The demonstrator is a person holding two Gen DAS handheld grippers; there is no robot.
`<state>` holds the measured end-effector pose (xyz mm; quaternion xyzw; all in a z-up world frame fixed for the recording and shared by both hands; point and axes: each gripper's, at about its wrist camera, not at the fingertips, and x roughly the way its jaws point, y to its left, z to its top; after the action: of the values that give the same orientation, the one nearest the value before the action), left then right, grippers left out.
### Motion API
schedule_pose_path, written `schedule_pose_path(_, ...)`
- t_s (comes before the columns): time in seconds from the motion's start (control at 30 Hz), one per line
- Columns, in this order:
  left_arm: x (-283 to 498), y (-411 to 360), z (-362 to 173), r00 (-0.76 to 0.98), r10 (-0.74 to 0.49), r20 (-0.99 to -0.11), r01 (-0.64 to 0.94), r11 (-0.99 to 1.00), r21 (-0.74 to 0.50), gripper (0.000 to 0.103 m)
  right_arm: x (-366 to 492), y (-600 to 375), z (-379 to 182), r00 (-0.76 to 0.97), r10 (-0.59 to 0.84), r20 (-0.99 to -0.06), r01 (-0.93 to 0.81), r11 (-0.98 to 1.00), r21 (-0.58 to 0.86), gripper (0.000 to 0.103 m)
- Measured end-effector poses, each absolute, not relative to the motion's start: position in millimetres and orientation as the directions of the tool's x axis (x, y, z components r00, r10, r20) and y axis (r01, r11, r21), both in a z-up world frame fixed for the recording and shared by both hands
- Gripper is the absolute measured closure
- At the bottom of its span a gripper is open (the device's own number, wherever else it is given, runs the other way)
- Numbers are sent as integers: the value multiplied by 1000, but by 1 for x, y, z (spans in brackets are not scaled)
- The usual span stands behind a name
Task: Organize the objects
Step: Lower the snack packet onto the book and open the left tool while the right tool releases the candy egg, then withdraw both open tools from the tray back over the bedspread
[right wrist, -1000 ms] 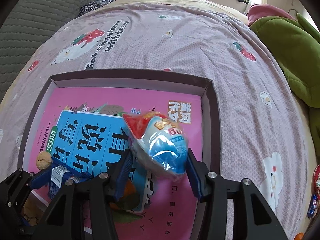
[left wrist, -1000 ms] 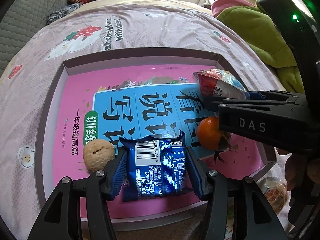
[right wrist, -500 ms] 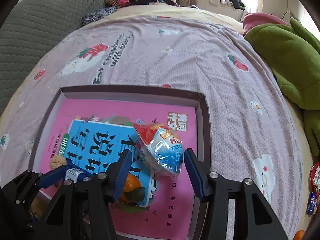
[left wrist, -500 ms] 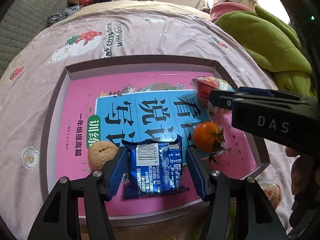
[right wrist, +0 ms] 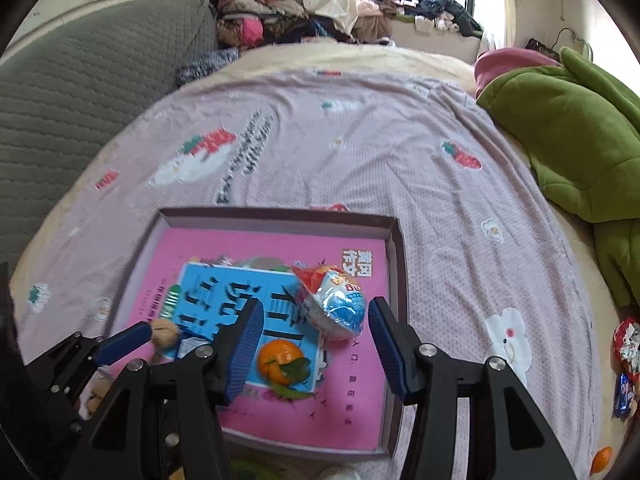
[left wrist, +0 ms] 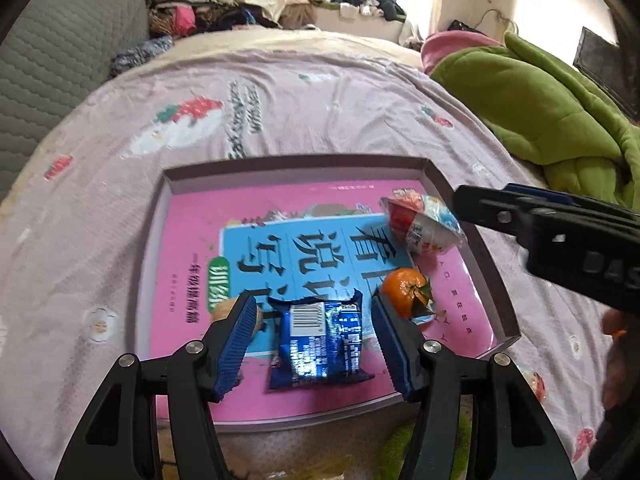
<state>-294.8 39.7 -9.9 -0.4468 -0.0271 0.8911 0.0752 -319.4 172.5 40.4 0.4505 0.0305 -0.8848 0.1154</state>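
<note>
Two black grippers with ribbed blue pads hang over a shallow cardboard box lid (left wrist: 486, 248) that lies on a pink strawberry-print bedsheet (left wrist: 320, 108), and neither one grips anything. The left gripper (left wrist: 314, 338) has its fingers (left wrist: 236, 336) spread wide; a shiny blue snack packet with a white barcode (left wrist: 320, 344) lies flat in the lid between them, with a clear gap on either side, so the pads touch nothing. The right gripper (right wrist: 316, 346) is parted about as far; a clear plastic-wrapped dome-shaped sweet with red and blue print (right wrist: 334, 304) sits in the lid ahead of its tips, free of both pads. A pink and blue book cover with large Chinese characters (left wrist: 180, 240) lines the floor of the lid. A small orange tangerine with green leaves (left wrist: 404, 290) rests on it just right of the blue packet, and a tan walnut (right wrist: 164, 332) lies at the packet's left, partly hidden behind the left finger. A green quilted blanket (left wrist: 540, 116) is bunched at the right edge of the bed
</note>
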Motion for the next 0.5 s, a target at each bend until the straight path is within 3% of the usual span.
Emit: schedule_pose_path(0.5, -226, 19, 48, -652, 169, -739, -80, -985, -155, 41, -245, 173, 106, -632, -222, -743, 294, -955, 35, 44)
